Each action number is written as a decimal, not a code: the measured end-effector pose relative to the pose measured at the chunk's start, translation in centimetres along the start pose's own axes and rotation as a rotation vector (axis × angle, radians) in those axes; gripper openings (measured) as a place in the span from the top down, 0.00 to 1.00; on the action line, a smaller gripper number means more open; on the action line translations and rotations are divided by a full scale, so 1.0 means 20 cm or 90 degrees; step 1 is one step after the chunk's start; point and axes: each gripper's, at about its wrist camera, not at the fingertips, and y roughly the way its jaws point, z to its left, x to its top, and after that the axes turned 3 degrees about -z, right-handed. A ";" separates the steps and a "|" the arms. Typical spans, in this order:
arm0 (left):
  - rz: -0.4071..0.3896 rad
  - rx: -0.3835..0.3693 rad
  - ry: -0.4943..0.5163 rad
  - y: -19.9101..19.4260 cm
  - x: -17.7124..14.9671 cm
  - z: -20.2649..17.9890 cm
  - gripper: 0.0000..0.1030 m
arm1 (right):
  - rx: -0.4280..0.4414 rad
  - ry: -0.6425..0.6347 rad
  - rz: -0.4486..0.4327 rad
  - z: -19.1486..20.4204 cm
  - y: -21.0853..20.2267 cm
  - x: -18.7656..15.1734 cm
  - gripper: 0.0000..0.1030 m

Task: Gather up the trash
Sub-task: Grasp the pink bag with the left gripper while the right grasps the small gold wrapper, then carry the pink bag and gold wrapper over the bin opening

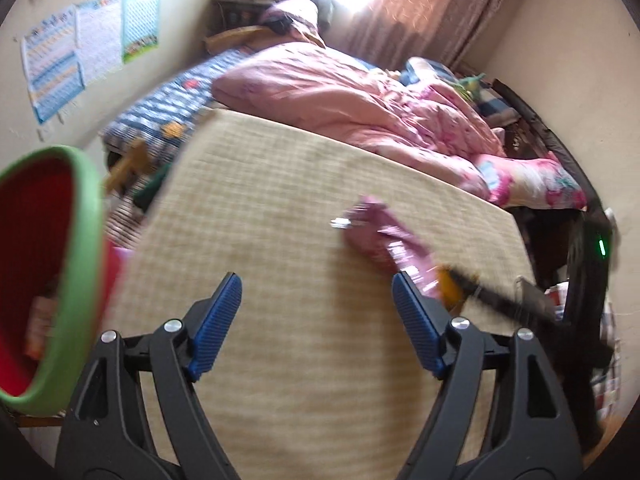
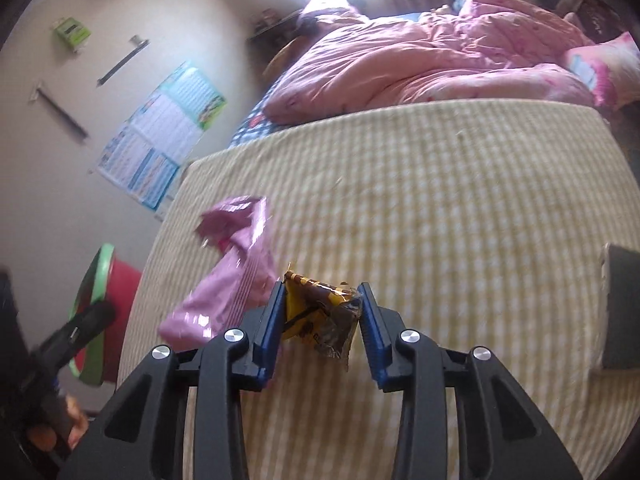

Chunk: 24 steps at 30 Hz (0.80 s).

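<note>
My blue pads (image 2: 370, 312) frame a yellow-and-brown wrapper (image 2: 320, 316), pink wrapper (image 2: 232, 280) beside, on the yellow-checked cloth (image 2: 440, 220), red bin with green rim (image 1: 86, 240).

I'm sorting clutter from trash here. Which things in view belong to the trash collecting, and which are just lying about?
Job:
yellow-brown wrapper, between the right gripper pads
pink wrapper
red bin with green rim
left gripper, open

Lying about:
pink duvet
pink pillow
wall posters
checked mat

left hand-held gripper (image 1: 316, 296): jaws apart, angled down | right hand-held gripper (image 2: 322, 306): clamped
</note>
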 end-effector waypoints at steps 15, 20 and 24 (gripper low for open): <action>0.110 -0.035 0.065 0.37 -0.04 -0.27 0.72 | -0.012 0.046 -0.056 -0.14 -0.26 -0.07 0.66; 0.067 -0.027 0.061 0.20 -0.05 -0.20 0.91 | 0.009 0.032 -0.054 -0.07 -0.27 -0.06 0.66; 0.034 -0.006 0.054 0.04 -0.10 -0.10 0.91 | 0.034 0.006 -0.047 0.05 -0.25 -0.07 0.66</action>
